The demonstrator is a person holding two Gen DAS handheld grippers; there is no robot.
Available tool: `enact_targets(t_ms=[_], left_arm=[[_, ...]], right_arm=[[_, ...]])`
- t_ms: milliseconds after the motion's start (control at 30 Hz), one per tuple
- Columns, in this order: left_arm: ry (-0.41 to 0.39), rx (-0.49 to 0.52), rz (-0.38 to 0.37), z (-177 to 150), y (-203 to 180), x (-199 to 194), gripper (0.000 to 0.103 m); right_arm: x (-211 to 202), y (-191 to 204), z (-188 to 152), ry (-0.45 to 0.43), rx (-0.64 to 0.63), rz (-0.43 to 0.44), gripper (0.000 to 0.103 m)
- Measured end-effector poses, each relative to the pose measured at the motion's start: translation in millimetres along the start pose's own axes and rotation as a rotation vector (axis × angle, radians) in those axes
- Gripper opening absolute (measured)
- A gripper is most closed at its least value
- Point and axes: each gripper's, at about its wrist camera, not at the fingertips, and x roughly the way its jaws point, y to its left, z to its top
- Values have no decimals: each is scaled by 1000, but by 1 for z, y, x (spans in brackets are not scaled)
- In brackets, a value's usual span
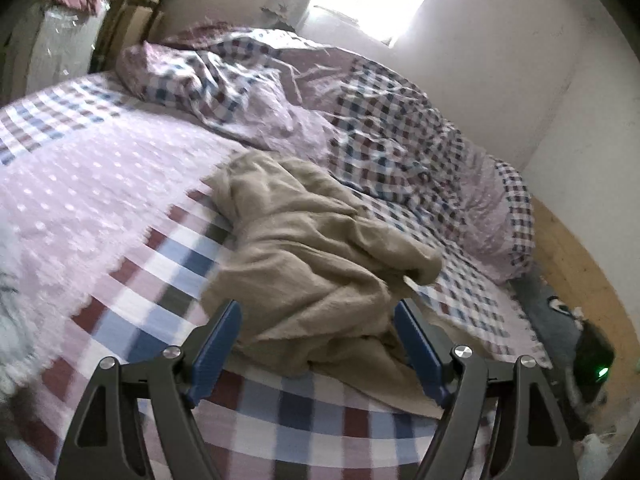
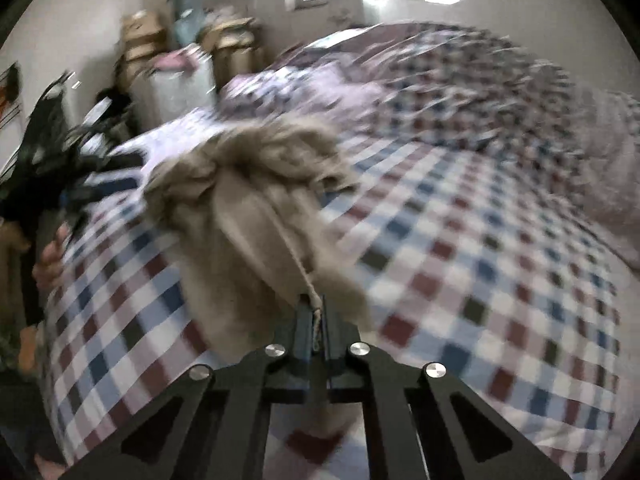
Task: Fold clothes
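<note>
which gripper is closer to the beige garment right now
Right. The right gripper is shut on an edge of the beige garment, so it touches it. The left gripper is open, its fingers either side of the crumpled cloth without pressing it.

Crumpled beige cloth garment [image 1: 316, 248] on the checked bedsheet [image 1: 132, 276]

A rumpled checked-and-dotted quilt [image 1: 360, 120] lies heaped behind the garment, toward the wall; brown cardboard boxes [image 2: 144, 40] stand beyond the bed's far left corner; a wooden floor [image 1: 576, 248] lies right of the bed.
</note>
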Motion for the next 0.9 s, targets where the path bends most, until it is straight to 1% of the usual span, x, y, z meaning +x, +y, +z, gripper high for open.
enact_targets(t_ms=[167, 233, 333, 467, 600, 667, 767, 833, 900], left_arm=[[-27, -18, 40, 5, 10, -6, 82], [-34, -27, 52, 7, 13, -8, 82], [-13, -5, 56, 6, 10, -3, 82], [25, 49, 63, 3, -2, 6, 82], [59, 138, 53, -4, -24, 15, 82], [83, 166, 26, -9, -36, 20, 82], [124, 184, -69, -18, -57, 29, 82], [145, 215, -145, -24, -75, 33, 82], [162, 254, -210, -31, -96, 35, 82]], right_arm=[[-30, -29, 9, -140, 102, -189, 1], [-43, -38, 11, -183, 133, -242, 1], [-62, -52, 13, -241, 173, -316, 1], [-84, -72, 13, -288, 227, -415, 0], [-109, -105, 5, -313, 305, -525, 0], [-123, -126, -2, -325, 362, -586, 0], [-146, -157, -16, -349, 458, -660, 0], [-160, -177, -28, -358, 527, -673, 0], [-169, -190, -38, -358, 563, -676, 1]])
